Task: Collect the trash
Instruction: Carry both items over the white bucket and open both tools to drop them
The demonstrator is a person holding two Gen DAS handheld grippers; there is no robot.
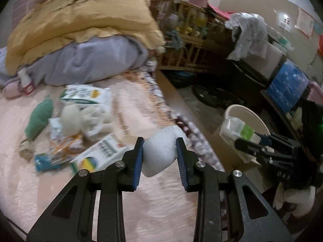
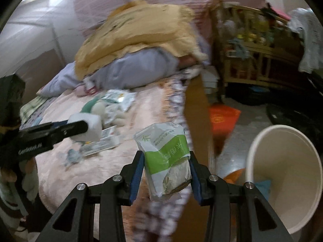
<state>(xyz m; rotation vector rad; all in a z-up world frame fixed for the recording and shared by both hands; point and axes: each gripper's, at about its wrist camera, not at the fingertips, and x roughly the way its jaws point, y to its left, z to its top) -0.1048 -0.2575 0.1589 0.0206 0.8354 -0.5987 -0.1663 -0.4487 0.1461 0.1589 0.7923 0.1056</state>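
Right wrist: bin [image 2: 282, 181] rim cut off, blurred.

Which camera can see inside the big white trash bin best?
The right wrist view: the white bin is close, its mouth faces the camera, and scraps show inside. The left wrist view shows only its rim, behind the right gripper's packet.

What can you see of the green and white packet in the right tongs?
The packet is a crinkled clear plastic wrapper with a white top, a green band with white print, and a brownish, partly empty bottom. It stands roughly upright, tilted slightly, pinched at both sides by the blue pads of the right tongs. It hangs over the edge of the pink bed, near the white bin.
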